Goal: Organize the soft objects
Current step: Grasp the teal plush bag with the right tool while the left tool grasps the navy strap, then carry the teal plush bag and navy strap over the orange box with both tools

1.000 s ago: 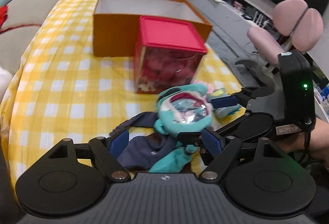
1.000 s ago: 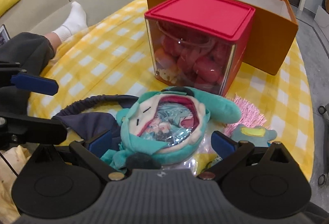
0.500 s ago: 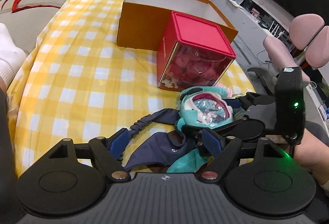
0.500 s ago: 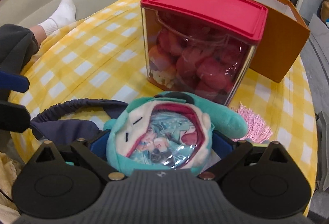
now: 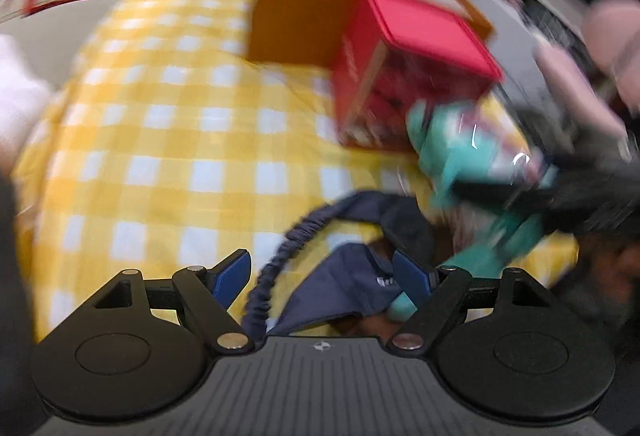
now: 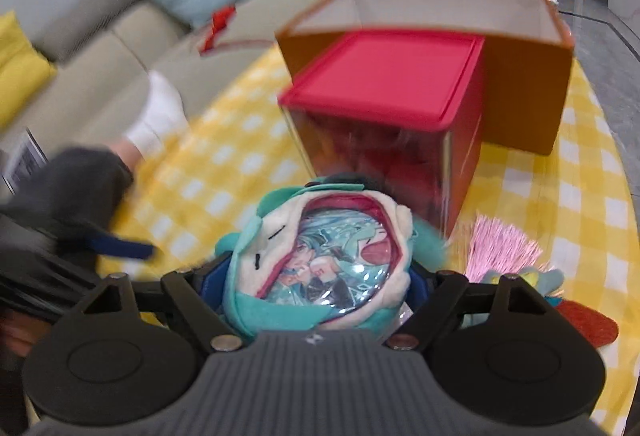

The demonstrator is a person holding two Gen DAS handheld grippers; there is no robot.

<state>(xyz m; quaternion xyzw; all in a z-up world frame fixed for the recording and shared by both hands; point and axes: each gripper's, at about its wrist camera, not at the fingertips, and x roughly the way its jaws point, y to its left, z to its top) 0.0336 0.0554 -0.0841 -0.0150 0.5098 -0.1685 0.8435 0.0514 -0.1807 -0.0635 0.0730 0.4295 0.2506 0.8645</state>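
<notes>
— What's the right gripper (image 6: 316, 276) doing?
— Its jaws have just been closing; both pads pinch the teal plush pouch (image 6: 320, 256), raised before the red-lidded clear box (image 6: 384, 107)
— And the left gripper (image 5: 320, 276)?
— Spread wide around the navy cloth cap (image 5: 344, 284) on the yellow checked tablecloth (image 5: 168, 139), pads not pressing it

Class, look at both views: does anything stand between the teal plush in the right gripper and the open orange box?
Yes. The red-lidded clear box stands directly between the teal plush and the orange box behind it.
</notes>
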